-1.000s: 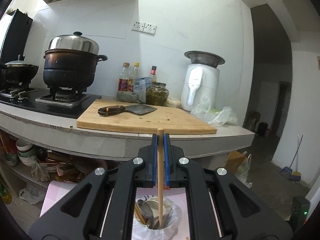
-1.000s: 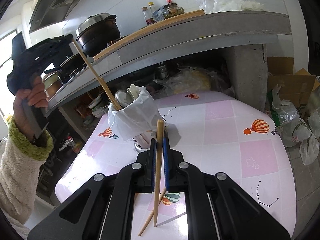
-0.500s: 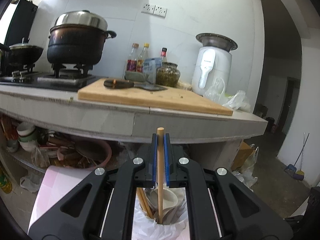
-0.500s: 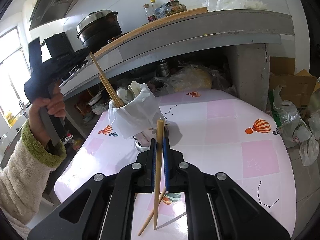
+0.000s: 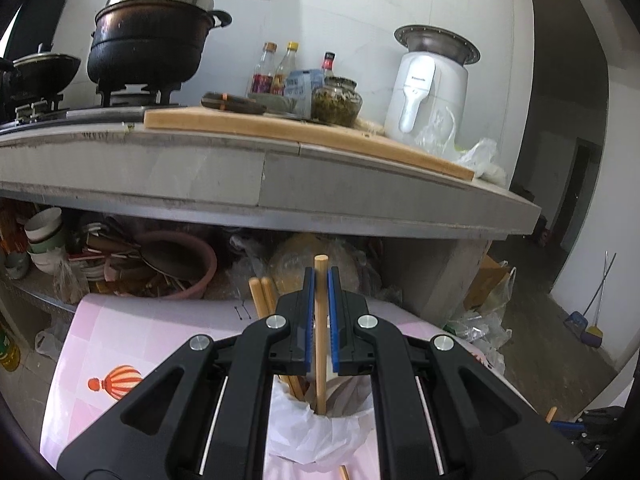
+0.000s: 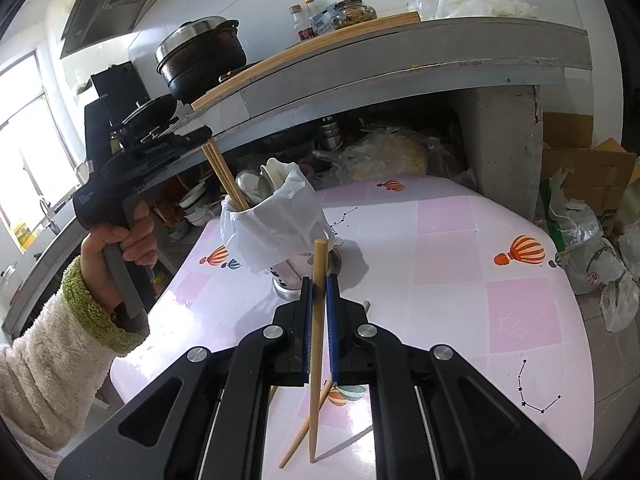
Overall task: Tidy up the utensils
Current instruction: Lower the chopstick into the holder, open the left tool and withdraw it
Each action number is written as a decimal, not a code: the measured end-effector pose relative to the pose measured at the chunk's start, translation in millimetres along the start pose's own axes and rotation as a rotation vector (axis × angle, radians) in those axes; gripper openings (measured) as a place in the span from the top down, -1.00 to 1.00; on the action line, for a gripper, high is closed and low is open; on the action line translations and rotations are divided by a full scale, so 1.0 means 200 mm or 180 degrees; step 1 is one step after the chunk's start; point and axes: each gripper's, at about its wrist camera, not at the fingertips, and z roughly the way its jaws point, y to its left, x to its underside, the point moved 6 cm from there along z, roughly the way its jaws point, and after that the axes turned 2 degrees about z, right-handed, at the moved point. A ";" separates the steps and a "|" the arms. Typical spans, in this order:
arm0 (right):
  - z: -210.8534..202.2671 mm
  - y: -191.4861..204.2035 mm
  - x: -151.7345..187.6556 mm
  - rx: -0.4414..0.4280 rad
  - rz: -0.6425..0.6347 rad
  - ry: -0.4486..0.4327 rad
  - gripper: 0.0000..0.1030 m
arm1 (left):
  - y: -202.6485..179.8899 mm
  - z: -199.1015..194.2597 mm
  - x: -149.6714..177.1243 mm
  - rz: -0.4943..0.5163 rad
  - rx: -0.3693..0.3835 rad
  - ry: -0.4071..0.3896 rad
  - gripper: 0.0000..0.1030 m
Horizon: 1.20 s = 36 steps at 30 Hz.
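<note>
Left claw, frame centre, clamps a chopstick dipping into the bagged cup; right claw clamps another chopstick.

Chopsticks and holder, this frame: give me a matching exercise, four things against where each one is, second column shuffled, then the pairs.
Things
1. left gripper's chopstick
2. right gripper's chopstick
3. loose chopstick
4. cleaver

Places
A. lying on the pink table
B. on the cutting board
C. lower end inside the bag-lined utensil holder
D. clamped upright, tip at the tabletop

Pairs: 1-C, 2-D, 3-A, 4-B
</note>
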 end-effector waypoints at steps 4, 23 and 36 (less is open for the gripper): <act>0.00 0.00 0.00 0.0000 0.0008 -0.0001 0.86 | -0.01 0.02 0.04 0.0037 -0.0018 0.0065 0.89; 0.01 0.01 0.00 -0.0003 -0.0003 0.0016 0.86 | 0.00 -0.10 0.08 0.0041 -0.0021 0.0101 0.38; -0.06 0.13 -0.17 -0.0127 -0.0144 -0.0144 0.86 | 0.15 -0.50 0.28 -0.0208 -0.0113 0.0002 0.18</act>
